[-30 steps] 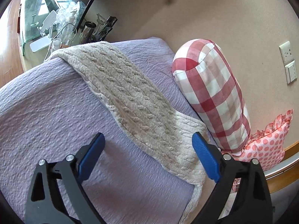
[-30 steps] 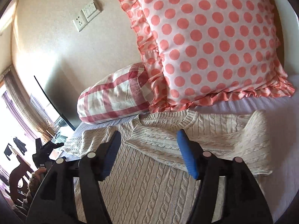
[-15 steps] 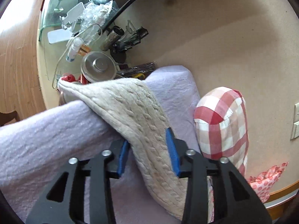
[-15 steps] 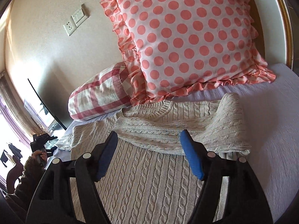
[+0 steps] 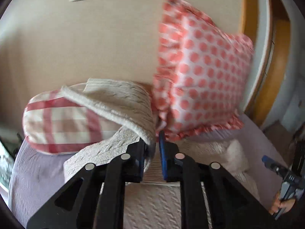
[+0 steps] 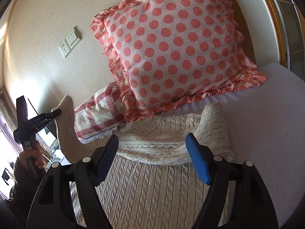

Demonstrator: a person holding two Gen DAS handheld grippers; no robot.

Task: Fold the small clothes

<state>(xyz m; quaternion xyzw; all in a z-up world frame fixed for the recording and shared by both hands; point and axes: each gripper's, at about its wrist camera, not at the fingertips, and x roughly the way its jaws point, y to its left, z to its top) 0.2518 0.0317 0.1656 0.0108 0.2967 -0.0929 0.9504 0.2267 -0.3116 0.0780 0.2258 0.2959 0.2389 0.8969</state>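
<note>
Sweater: we have a cream cable-knit sweater (image 6: 152,183) lying flat on the lavender bed cover (image 6: 266,133), filling the lower centre of the right wrist view, collar toward the pillows.
Far sleeve: the sleeve at centre right of that view (image 6: 213,126) is already folded across the chest, so we judge one sleeve done.
Left gripper: our left gripper (image 5: 152,148) has its jaws pinched nearly together on the cuff end of the other sleeve (image 5: 122,103), which rises from the jaws toward the centre left of the left wrist view.
Seen from the right: at the left edge of the right wrist view the same sleeve (image 6: 65,126) stands lifted off the bed, with the left gripper beside it.
Right gripper: our right gripper (image 6: 152,158) hangs over the chest with jaws wide apart, gripping nothing.
Step in hand: we judge we are carrying the second sleeve inward to lay it over the chest.
How to do it well: we should keep the pinch firm, carry the cuff low and level, and land it parallel to the folded sleeve so the shoulder crease is straight.
Watch for: the checked bolster (image 5: 63,126) and the polka-dot pillow (image 6: 177,53) sit just beyond the collar; the loose knit could drag on them or bunch.
Right gripper's use: we could press the shoulder to fix the fold line.
</note>
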